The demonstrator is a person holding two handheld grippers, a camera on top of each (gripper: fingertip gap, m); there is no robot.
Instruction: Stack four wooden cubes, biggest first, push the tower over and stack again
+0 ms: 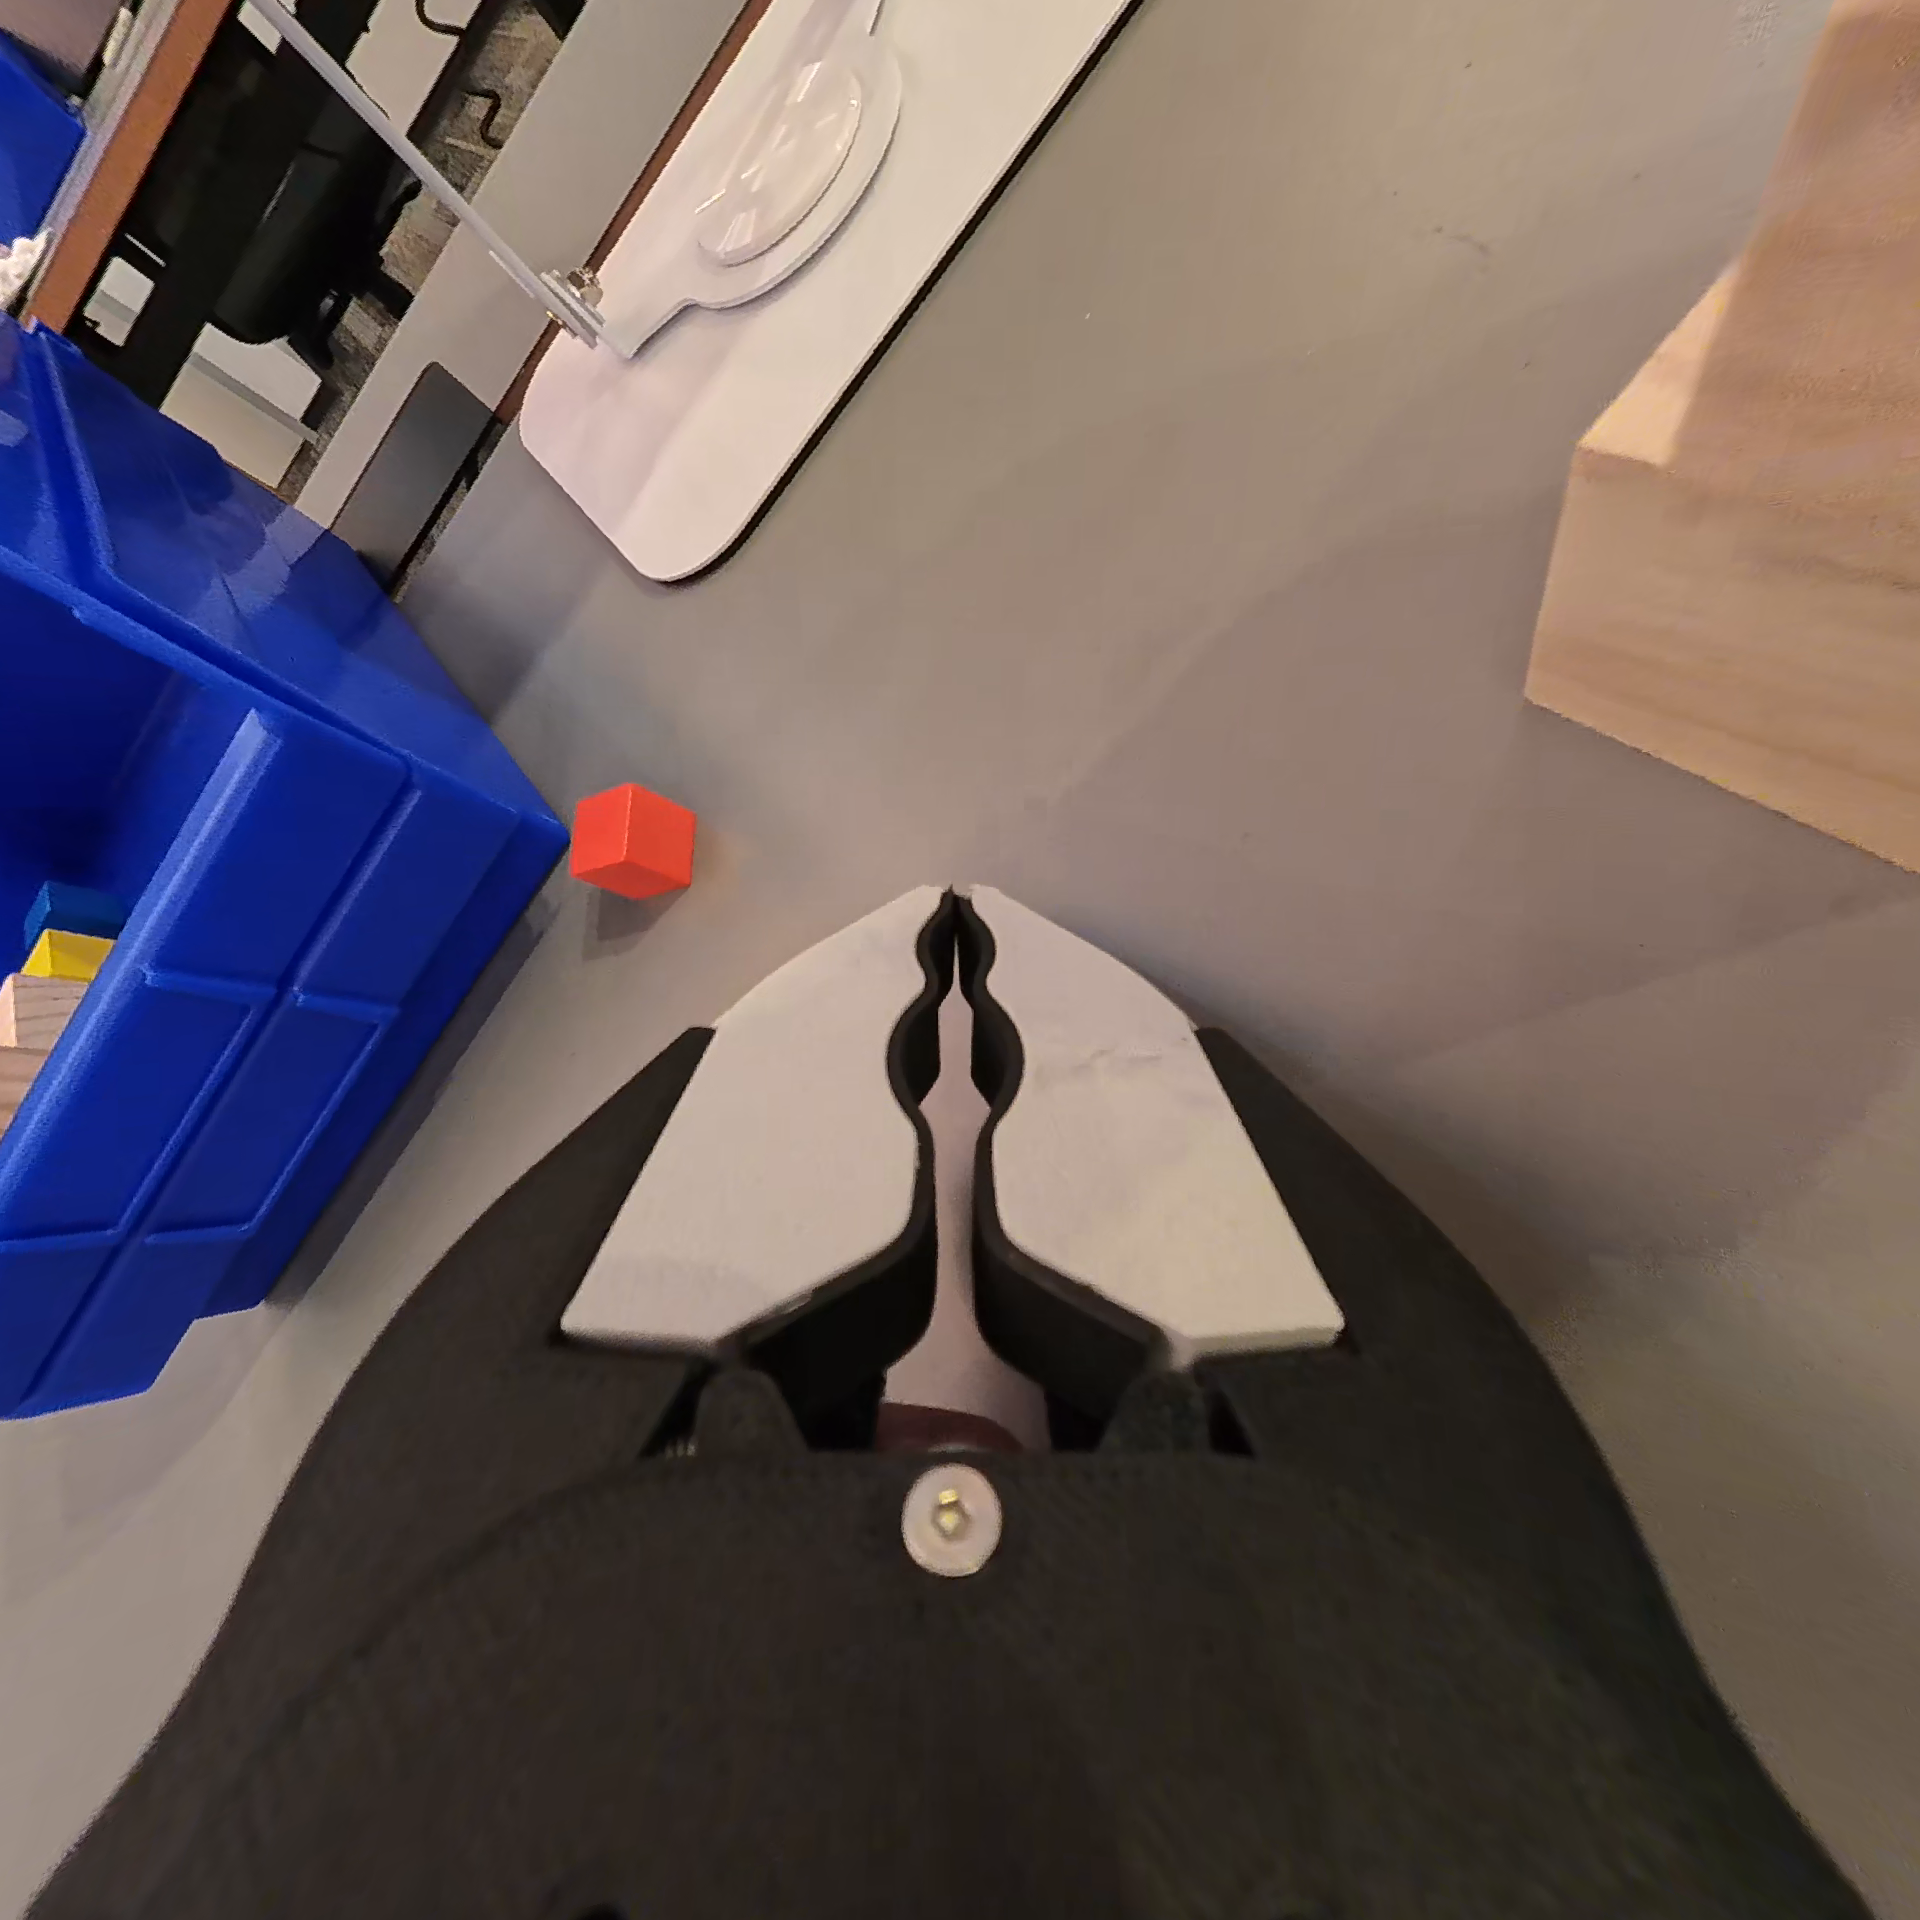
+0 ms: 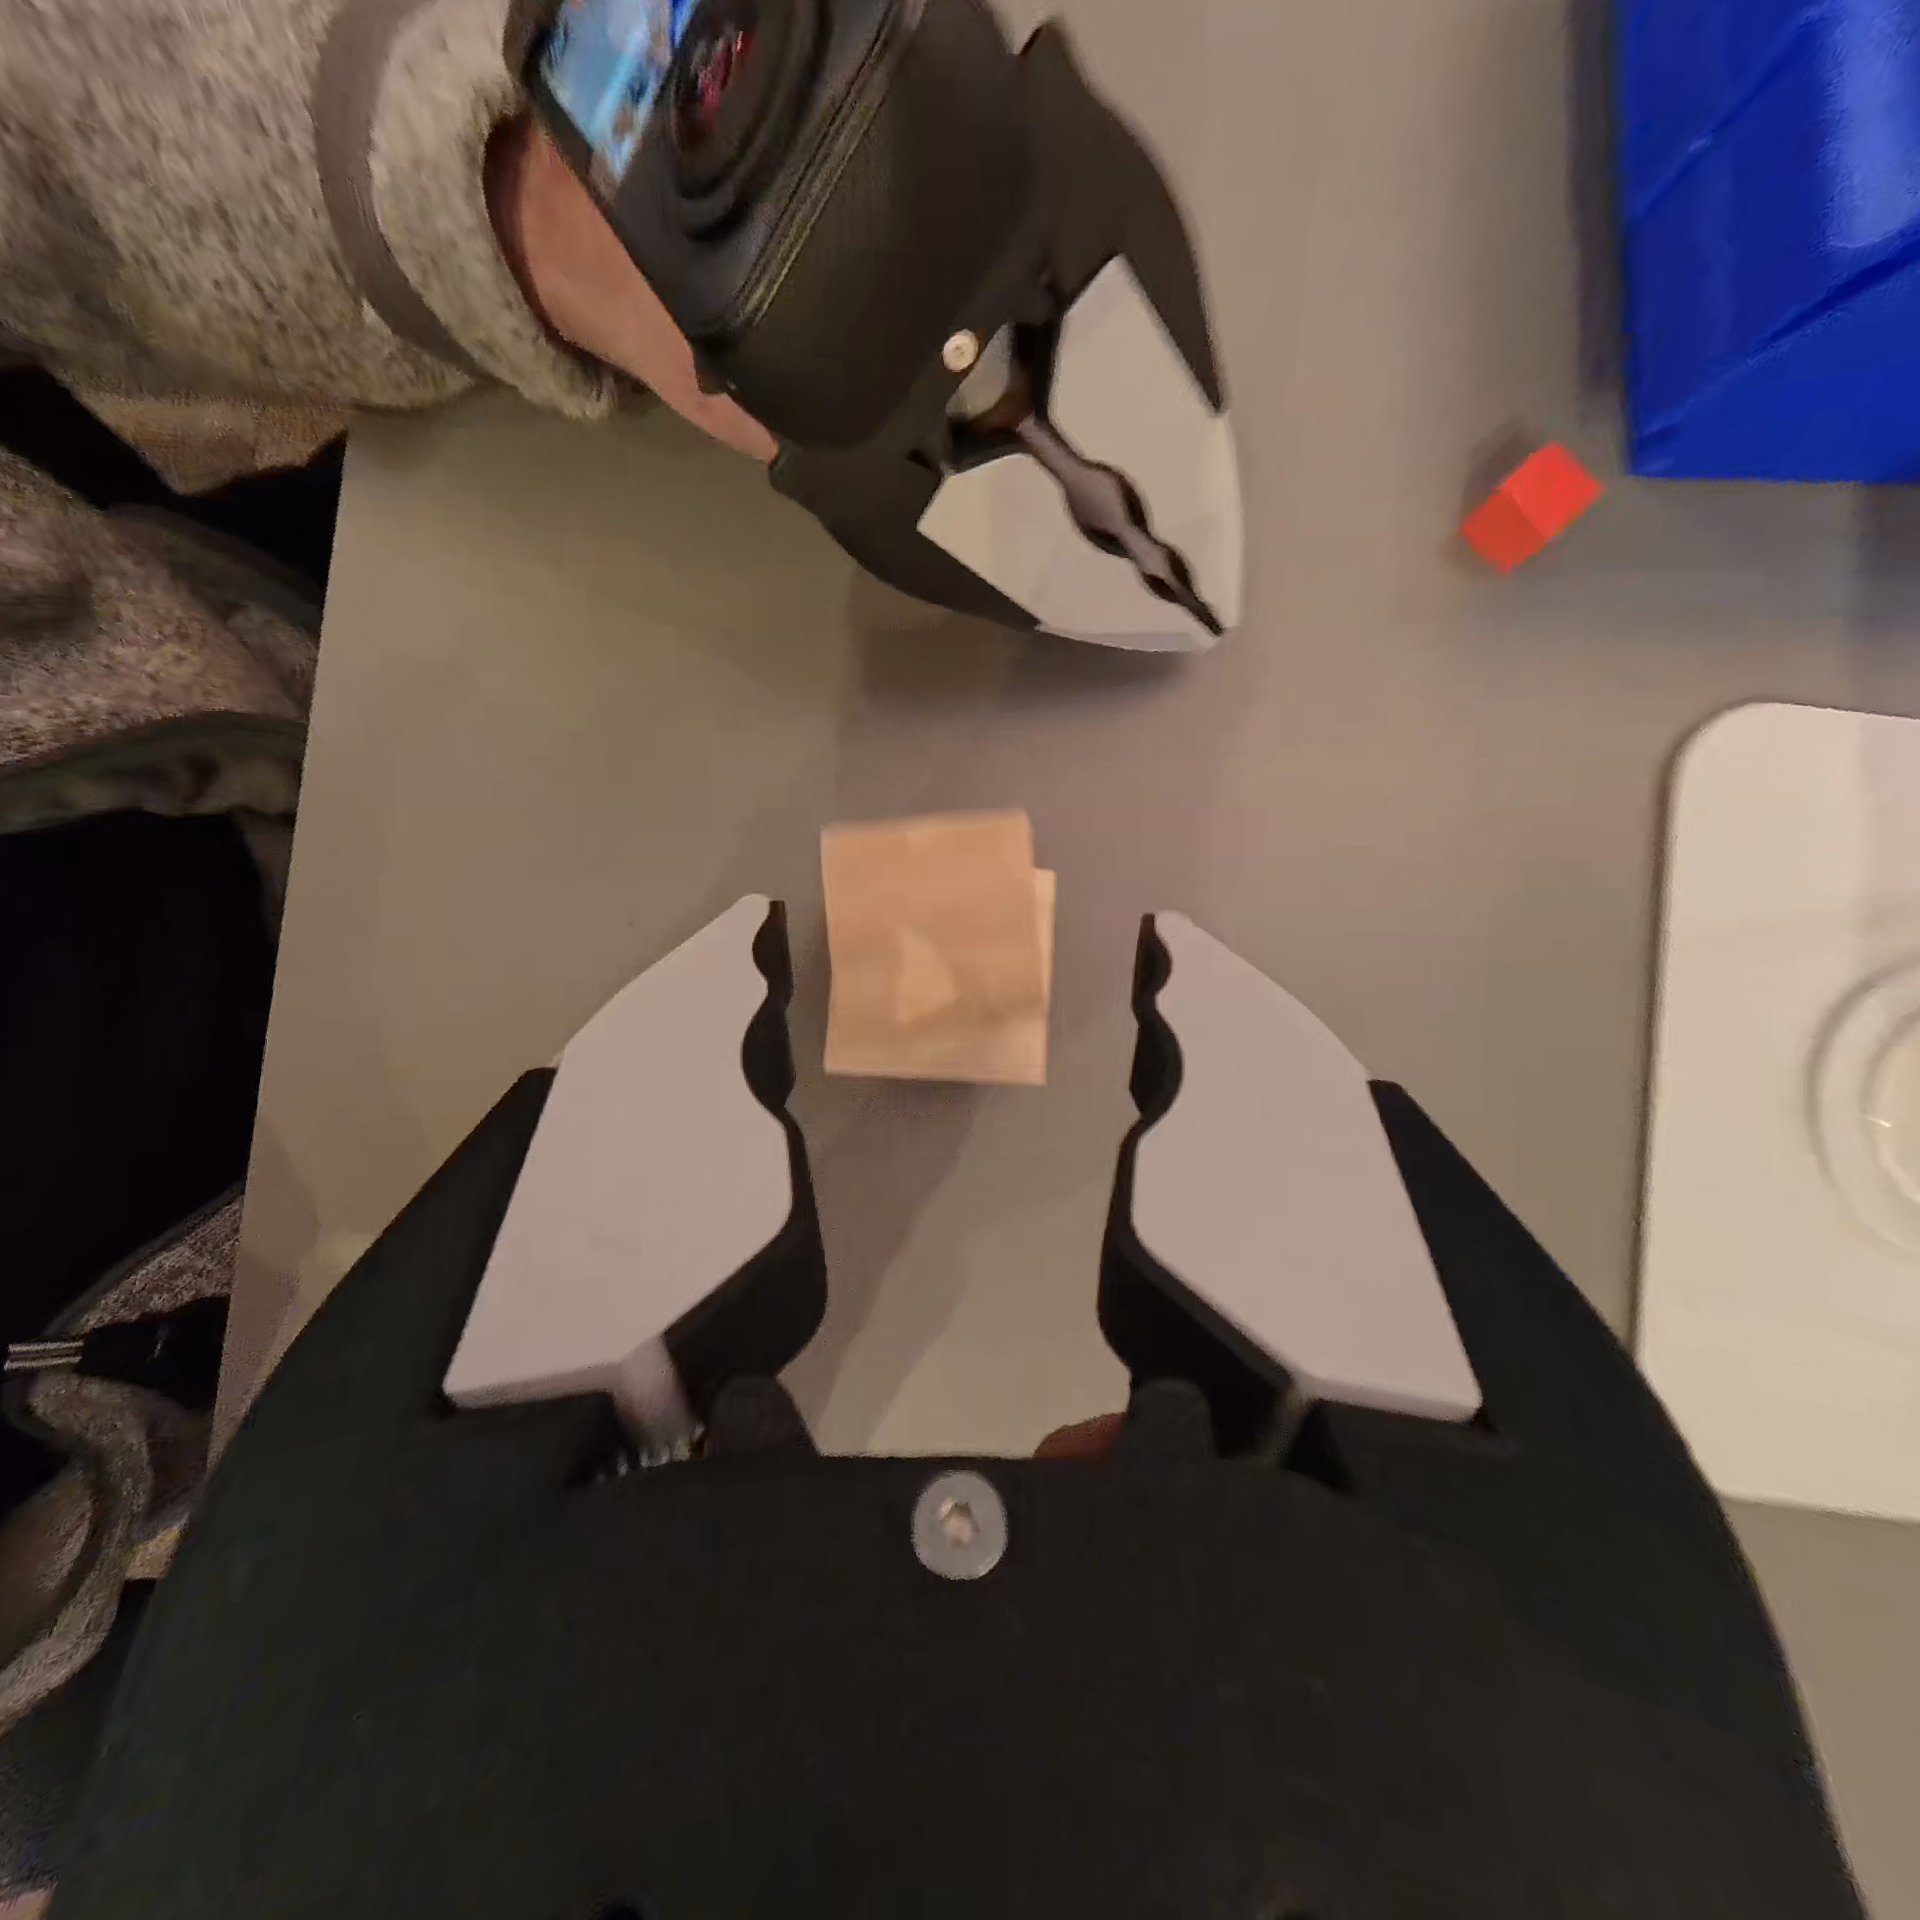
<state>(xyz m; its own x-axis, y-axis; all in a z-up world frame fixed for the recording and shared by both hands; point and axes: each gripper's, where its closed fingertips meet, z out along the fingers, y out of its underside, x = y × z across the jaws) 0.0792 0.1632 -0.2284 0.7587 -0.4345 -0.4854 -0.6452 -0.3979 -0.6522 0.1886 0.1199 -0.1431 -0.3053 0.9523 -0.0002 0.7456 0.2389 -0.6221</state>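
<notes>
1. Where the right gripper (image 2: 961, 920) points straight down, a stack of wooden cubes (image 2: 935, 951) sits on the grey table (image 2: 582, 727) directly below, just ahead of the gap between the tips; blurred, so cube count unclear.
2. Fingers spread wide apart, wider than the stack, touching nothing and holding nothing.
3. Off to the stack's far side, the left gripper (image 1: 951, 894) (image 2: 1210, 623): tips pressed together, empty, hovering low over bare table, apart from the stack.
4. From the left wrist view, stack at the right edge (image 1: 1756, 520), stepped, wider block at the bottom, narrower ones above; long axis upright from the table.
5. Seen from above, stack edges roughly square to the right gripper's fingers.
6. Elsewhere: small red cube (image 1: 632, 840) (image 2: 1527, 506) just beside a blue bin (image 1: 260, 987); white mat (image 1: 790, 312) near the far edge.
</notes>
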